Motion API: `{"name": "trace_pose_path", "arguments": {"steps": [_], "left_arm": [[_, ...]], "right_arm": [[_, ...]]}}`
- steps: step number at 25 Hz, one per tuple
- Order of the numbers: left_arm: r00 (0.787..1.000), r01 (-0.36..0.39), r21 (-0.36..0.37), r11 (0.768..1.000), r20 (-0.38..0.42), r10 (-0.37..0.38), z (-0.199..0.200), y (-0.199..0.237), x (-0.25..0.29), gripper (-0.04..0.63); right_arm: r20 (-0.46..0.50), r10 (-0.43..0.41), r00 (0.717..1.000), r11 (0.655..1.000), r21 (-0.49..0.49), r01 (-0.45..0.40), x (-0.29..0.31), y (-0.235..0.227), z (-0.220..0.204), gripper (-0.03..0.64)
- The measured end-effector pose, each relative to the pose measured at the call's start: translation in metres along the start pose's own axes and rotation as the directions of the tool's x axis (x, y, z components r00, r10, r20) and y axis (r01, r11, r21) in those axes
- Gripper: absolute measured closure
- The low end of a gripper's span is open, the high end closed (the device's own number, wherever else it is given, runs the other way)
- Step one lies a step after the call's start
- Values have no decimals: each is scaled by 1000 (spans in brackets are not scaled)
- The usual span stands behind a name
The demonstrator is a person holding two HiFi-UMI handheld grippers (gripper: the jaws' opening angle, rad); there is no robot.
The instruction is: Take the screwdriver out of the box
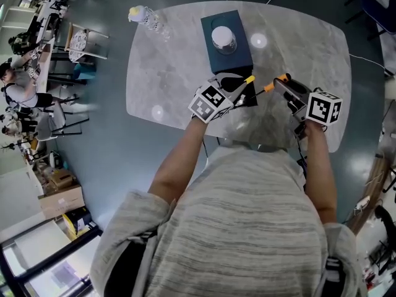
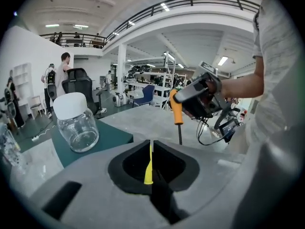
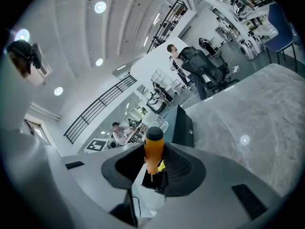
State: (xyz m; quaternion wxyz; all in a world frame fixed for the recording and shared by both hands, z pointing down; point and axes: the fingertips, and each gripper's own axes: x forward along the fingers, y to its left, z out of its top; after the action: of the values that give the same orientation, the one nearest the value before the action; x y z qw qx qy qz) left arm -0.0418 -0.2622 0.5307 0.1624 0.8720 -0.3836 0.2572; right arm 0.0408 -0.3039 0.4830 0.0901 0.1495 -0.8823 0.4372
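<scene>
An orange-handled screwdriver (image 3: 153, 149) with a black cap stands between the jaws of my right gripper (image 3: 155, 170), which is shut on it. From the left gripper view, its dark shaft (image 2: 179, 135) hangs down over the grey table, clear of the surface. The dark teal box (image 1: 213, 26) lies shut at the table's far middle, with a white-lidded glass jar (image 1: 224, 39) on top. My left gripper (image 1: 247, 80) sits just in front of the box. Its yellow fingertips (image 2: 148, 168) are pressed together with nothing between them. The two grippers are close together, tips nearly facing.
A clear plastic bottle (image 1: 146, 16) lies at the far left corner of the marble table (image 1: 167, 79). Chairs and desks stand off the table's left side. A cable trails from the right gripper near the front edge.
</scene>
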Motion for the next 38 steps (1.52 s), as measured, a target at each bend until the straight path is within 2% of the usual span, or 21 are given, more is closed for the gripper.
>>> {"name": "trace_pose_path", "arguments": {"steps": [5, 6, 9, 16, 27, 33, 38], "left_arm": [[994, -33, 68, 997, -104, 40, -13, 9, 4, 575], [993, -35, 72, 997, -114, 43, -14, 10, 6, 569], [989, -37, 69, 997, -142, 47, -22, 12, 12, 486], [976, -37, 74, 997, -213, 52, -45, 17, 20, 463], [944, -15, 127, 992, -326, 56, -67, 17, 30, 465], [935, -18, 135, 991, -349, 64, -70, 16, 34, 485], [937, -32, 133, 991, -341, 76, -74, 17, 34, 505]], "right_arm": [[-12, 20, 1000, 1000, -2, -20, 4, 3, -1, 491], [-14, 23, 1000, 1000, -2, -23, 4, 3, -1, 491], [-18, 29, 999, 1000, 1, -29, 3, 0, -2, 491], [-26, 39, 999, 999, 3, -39, 5, -2, -4, 491], [-27, 60, 998, 998, 8, -60, 5, -5, -6, 491], [-28, 66, 997, 998, 14, -65, 4, -4, -4, 492], [-27, 71, 997, 997, 19, -71, 4, -3, -4, 492]]}}
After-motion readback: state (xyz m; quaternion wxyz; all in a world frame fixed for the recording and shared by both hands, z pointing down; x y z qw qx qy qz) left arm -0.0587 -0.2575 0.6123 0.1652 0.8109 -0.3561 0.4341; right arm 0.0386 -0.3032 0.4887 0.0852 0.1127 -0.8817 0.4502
